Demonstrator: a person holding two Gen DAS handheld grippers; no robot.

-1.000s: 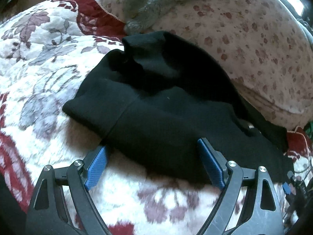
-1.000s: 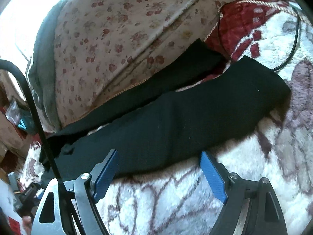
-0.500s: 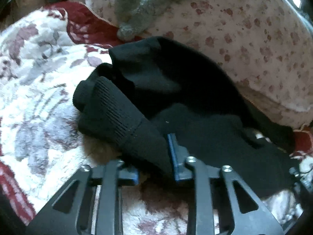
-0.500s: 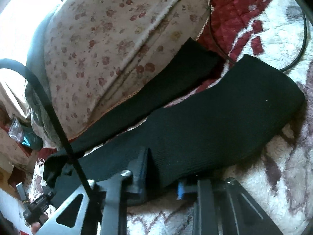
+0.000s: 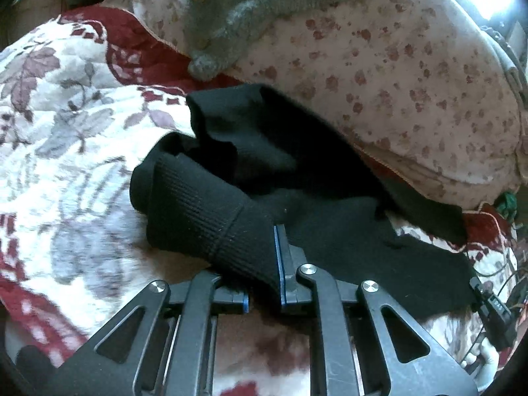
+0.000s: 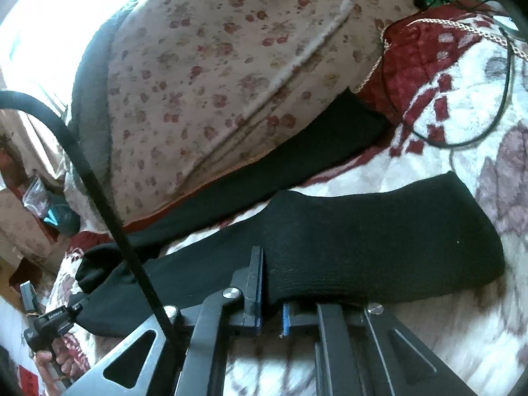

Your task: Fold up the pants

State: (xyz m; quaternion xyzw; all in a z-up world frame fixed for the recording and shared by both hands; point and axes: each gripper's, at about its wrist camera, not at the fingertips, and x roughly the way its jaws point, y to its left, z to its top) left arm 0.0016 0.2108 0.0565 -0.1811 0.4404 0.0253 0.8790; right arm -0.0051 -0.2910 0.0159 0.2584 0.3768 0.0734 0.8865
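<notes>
Black ribbed pants [image 5: 336, 217] lie across a flowered blanket [image 5: 66, 151]. My left gripper [image 5: 260, 274] is closing its jaws on the bunched waistband end [image 5: 204, 217], with the fabric pinched between the blue pads and raised off the blanket. In the right wrist view the near leg [image 6: 379, 241] stretches to the right, and my right gripper [image 6: 270, 283] is shut on its near edge. The far leg [image 6: 297, 161] lies flat against a pillow. The left finger of the left gripper is partly hidden under the cloth.
A big flowered pillow [image 5: 396, 76] bulges behind the pants, with a grey garment [image 5: 250, 10] draped over it. A thin black cable [image 6: 462, 138] loops on the blanket at right. A thick black cord [image 6: 99, 191] crosses the right wrist view.
Both grippers went from wide open around the pants' edge to pinched on the fabric. Both lifted a little, so the waistband end bunched up and the near leg rose off the blanket.
</notes>
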